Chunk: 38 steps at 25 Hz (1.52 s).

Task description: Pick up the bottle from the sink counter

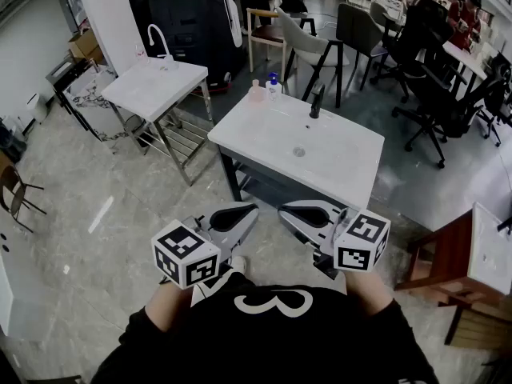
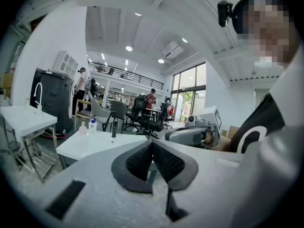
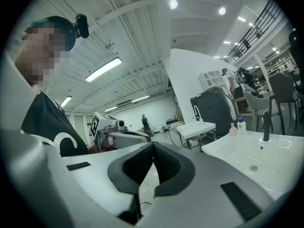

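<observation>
Two grippers pressed together on nothing, well short of the bottle [image 1: 274,86].
Held low before the chest, tips side by side: left gripper [image 1: 253,209] and right gripper [image 1: 283,210], each with jaws closed tight and empty. Far beyond them, upright at the back left corner of the white sink counter [image 1: 340,165]: the bottle with a blue cap, just beside a pink bottle [image 1: 256,93] and left of the black tap [image 1: 317,102].

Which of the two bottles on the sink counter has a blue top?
The white bottle, nearer the faucet; the pinkish bottle beside it has no blue.
</observation>
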Each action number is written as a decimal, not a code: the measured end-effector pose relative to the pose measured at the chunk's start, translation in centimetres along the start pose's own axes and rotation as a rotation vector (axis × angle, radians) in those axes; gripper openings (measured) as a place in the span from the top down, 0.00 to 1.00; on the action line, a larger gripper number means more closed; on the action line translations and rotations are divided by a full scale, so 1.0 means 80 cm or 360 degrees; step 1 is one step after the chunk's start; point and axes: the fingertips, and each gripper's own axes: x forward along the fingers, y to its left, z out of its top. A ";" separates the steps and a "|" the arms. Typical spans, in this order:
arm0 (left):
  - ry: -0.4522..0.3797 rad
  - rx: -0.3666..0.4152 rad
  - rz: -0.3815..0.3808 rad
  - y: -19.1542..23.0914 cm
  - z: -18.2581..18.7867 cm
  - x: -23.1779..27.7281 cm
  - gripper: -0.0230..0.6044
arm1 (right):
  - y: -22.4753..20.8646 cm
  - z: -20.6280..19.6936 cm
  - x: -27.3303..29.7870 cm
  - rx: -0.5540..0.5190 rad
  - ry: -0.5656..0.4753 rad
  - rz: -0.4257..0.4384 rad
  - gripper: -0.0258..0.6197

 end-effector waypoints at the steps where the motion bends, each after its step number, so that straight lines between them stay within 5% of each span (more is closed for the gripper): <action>1: -0.0012 -0.0038 -0.0001 0.003 0.001 -0.001 0.94 | -0.001 0.000 -0.001 0.0001 -0.0001 -0.0002 0.94; 5: -0.0066 -0.0140 -0.0032 0.009 0.007 -0.003 0.94 | -0.006 -0.001 0.000 0.0005 0.0001 -0.0009 0.94; 28: -0.0031 -0.0026 -0.0043 0.032 0.009 0.049 0.94 | -0.069 -0.004 0.008 0.0058 -0.0007 0.0006 0.94; 38: -0.0021 0.0026 -0.0046 0.095 0.023 0.065 0.94 | -0.114 0.014 0.053 0.0034 -0.0036 0.0019 0.94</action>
